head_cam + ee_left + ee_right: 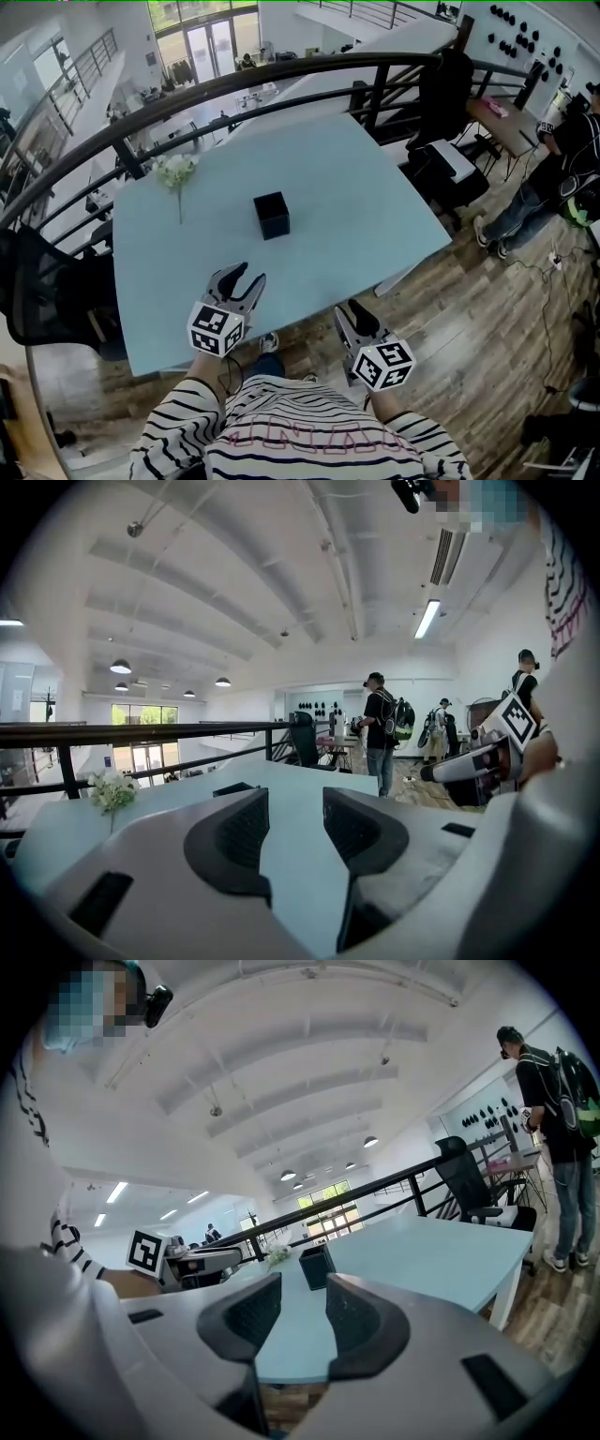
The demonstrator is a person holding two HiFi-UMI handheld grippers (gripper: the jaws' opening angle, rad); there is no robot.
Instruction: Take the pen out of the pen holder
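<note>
Pen holder sits well beyond both tools. On my left gripper the fingers stand apart with only tabletop showing between them. The right gripper is spread the same way and empty. The left hangs over the near edge of the pale blue table, the right just off that edge. The holder, a black square box, stands upright mid-table, mouth up; I can't make out a pen in it. White flowers lie toward the far left corner.
</note>
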